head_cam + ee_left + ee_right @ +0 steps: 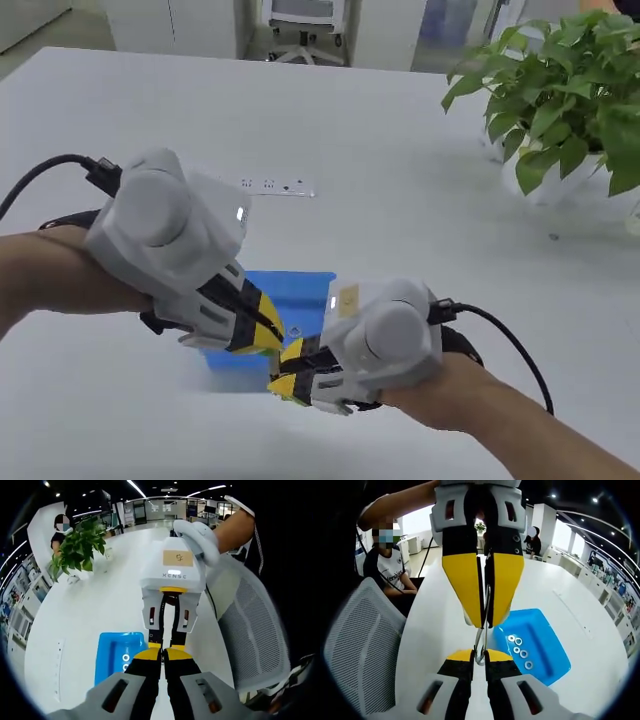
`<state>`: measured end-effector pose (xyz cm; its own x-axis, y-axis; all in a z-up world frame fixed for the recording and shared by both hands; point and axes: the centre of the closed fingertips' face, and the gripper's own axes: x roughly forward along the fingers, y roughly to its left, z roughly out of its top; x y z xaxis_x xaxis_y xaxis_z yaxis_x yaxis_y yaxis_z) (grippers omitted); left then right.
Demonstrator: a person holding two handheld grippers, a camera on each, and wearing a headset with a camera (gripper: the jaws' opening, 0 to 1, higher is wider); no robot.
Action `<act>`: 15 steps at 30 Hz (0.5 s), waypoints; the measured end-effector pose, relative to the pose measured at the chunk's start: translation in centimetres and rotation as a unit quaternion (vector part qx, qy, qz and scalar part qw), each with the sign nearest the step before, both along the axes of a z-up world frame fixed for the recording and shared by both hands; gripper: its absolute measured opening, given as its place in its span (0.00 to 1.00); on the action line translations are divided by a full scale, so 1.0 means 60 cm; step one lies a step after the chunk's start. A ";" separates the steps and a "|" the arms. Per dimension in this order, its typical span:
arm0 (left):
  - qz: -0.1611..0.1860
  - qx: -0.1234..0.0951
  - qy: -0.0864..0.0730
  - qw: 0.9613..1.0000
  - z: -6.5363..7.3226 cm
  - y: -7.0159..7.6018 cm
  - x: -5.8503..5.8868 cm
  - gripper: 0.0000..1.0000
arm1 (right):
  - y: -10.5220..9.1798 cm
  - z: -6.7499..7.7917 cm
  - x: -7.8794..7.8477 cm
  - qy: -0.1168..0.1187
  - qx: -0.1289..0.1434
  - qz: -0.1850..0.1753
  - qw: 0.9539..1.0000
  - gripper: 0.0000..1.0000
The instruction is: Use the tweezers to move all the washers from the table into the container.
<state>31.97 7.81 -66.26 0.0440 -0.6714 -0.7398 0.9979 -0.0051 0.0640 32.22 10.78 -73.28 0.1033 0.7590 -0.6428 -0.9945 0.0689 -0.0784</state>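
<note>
Washers, five by my count in the right gripper view, lie loose on the floor of the blue container. It sits on the white table at the near middle, its near part covered in the head view by the two meeting grippers. The tweezers are off the table, held in the air between both tools. The left gripper has its yellow jaws pressed together on their upper stretch. The right gripper has its own jaws closed in on the lower end, so each seems to be pinching the tweezers. Whether the tweezers carry a washer I cannot tell. Judged from this, the moving is well along and may be finished: the table surface in sight, out to the potted plant at the far right, looks bare of washers. I cannot vouch for the patch hidden beneath the grippers. What seems left is a check there, then setting the tweezers down.
</note>
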 end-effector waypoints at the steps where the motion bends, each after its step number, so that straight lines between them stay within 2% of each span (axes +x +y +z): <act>1: 0.000 0.000 -0.002 1.000 0.002 0.001 0.001 0.06 | 0.001 0.003 0.002 -0.002 0.001 0.000 1.000 0.10; 6: 0.000 0.000 -0.009 1.000 0.016 0.003 0.007 0.06 | 0.003 0.019 0.010 -0.007 0.005 0.000 1.000 0.10; 15: 0.000 -0.003 -0.028 1.000 0.043 0.005 0.032 0.06 | 0.004 0.047 0.040 -0.027 0.006 0.000 1.000 0.10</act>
